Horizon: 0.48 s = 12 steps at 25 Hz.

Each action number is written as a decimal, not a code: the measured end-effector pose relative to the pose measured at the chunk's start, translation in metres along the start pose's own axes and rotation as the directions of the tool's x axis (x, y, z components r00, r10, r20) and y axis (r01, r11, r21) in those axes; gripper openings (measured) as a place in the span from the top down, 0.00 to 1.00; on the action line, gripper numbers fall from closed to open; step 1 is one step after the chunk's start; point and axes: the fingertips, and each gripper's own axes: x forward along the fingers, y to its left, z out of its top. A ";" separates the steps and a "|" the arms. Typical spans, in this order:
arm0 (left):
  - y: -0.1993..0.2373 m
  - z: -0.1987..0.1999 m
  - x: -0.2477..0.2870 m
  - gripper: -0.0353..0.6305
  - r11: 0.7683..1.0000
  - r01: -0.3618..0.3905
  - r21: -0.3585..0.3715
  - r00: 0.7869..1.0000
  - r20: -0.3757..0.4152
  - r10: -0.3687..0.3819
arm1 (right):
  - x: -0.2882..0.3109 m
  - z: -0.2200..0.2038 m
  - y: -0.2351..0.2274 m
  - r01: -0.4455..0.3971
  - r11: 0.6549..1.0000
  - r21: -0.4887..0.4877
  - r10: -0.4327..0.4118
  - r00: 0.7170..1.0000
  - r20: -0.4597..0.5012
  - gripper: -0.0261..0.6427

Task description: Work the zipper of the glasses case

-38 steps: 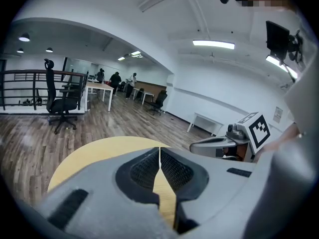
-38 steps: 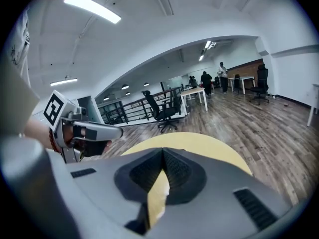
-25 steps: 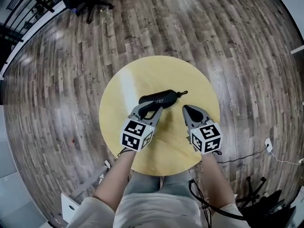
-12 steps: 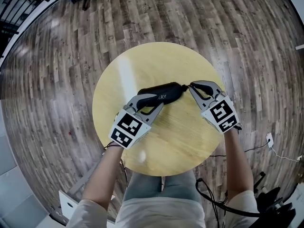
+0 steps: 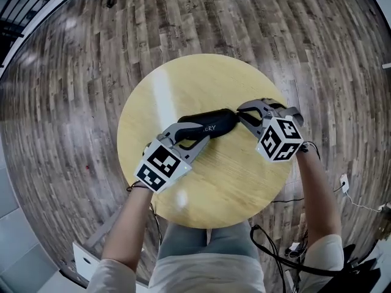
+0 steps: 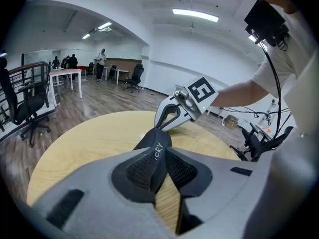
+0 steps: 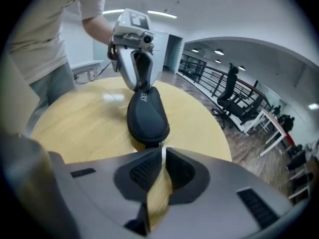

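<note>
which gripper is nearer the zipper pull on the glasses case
Right. The right gripper is shut on the zipper pull at the right end of the glasses case; the left gripper clamps the opposite end, away from the pull.

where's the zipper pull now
In the right gripper view, the zipper pull sits at the near end of the glasses case, pinched between the fingers of the right gripper; the left gripper holds the case's far end.

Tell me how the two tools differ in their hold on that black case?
The left tool clamps the glasses case by its body; the right tool pinches only its small zipper pull. The left tool's jaws stand apart around the case; the right tool's nearly meet. Both grip opposite ends of the case on the table.
</note>
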 end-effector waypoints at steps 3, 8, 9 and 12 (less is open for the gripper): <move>-0.001 -0.001 0.001 0.84 1.000 0.007 0.002 1.000 -0.012 -0.007 | 0.006 0.001 0.004 -0.103 0.992 -0.078 0.101 0.994 -0.029 0.91; -0.001 -0.001 0.001 0.84 1.000 0.012 0.002 1.000 -0.014 -0.012 | 0.011 0.003 0.008 -0.292 0.929 -0.227 0.272 0.955 -0.119 0.86; -0.001 -0.001 0.001 0.84 1.000 0.010 0.002 1.000 -0.014 -0.010 | 0.012 0.003 0.010 -0.321 0.912 -0.257 0.295 0.946 -0.134 0.86; -0.001 -0.004 -0.001 0.84 1.000 -0.002 -0.007 1.000 -0.008 0.002 | 0.015 0.005 0.015 -0.389 0.872 -0.297 0.360 0.921 -0.151 0.87</move>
